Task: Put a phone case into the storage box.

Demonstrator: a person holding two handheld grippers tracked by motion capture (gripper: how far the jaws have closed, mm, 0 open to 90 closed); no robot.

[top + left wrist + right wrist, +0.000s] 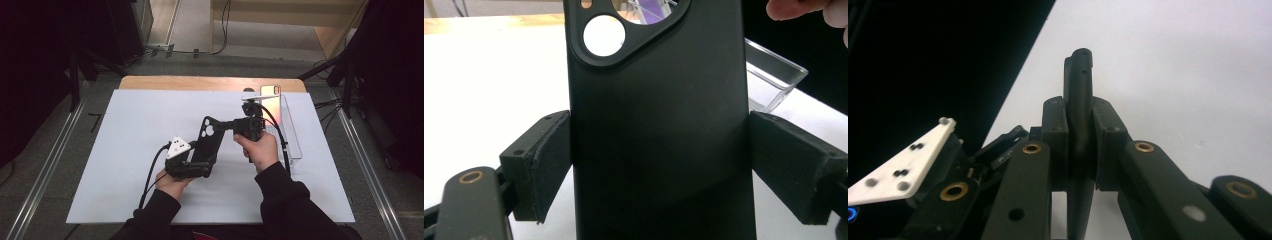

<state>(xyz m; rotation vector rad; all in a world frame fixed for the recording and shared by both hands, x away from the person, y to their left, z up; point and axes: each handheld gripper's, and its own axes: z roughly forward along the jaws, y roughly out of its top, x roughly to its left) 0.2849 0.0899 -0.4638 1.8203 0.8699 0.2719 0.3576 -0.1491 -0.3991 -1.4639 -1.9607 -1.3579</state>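
Black phone case (659, 130) (matte, camera cutout) clamped by both tongs: left (192, 167), right (227, 126).

Two grippers: left gripper (200, 162), right gripper (227, 126). Two hands (one per gripper): left hand (172, 182), right hand (260, 150). One black phone case (210, 140), with one camera cutout near its top. One phone (270, 105), standing upright. One clear tray (295, 137) (beside the phone). One white mat (125, 150). One wooden table (175, 83).
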